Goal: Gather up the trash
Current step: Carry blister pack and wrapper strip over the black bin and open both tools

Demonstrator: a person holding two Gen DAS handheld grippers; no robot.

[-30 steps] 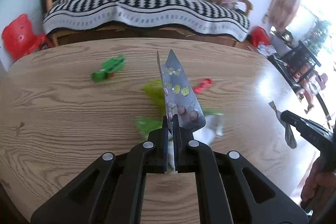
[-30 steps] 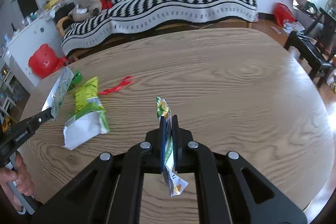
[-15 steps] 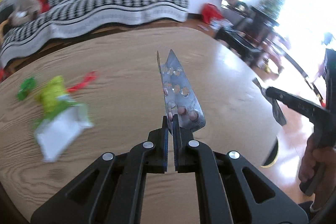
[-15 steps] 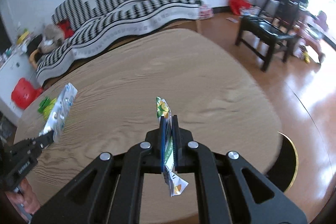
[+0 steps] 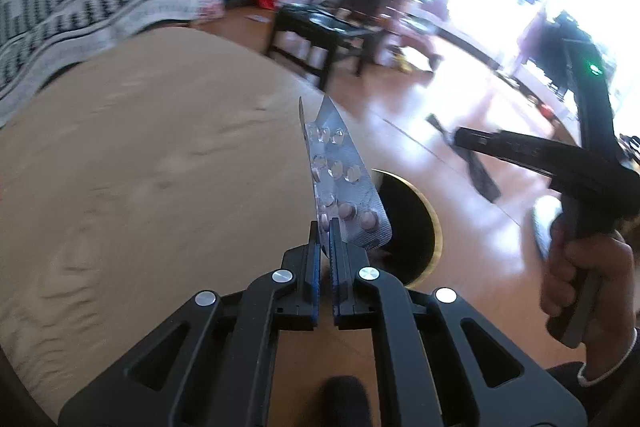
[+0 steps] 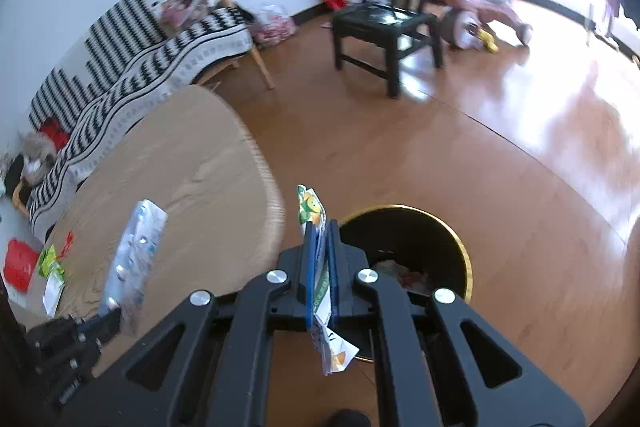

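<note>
Left gripper: jaws clamped on a blister pack, which stands upright at frame centre in the left wrist view, silver, pills showing in its lower rows. Behind it, lower right of centre, a bin, black with a gold rim, on the floor just beside the table edge.

Right gripper: jaws clamped on a wrapper, green and white with orange print, its top poking above the fingertips and its tail hanging below them, centre frame in the right wrist view. The bin lies directly behind and right of the fingers, some rubbish inside.

Remaining on the table, lower left of the right wrist view: a green packet and a red scrap, near each other.

Background: striped sofa, upper left; black chair, upper centre.
</note>
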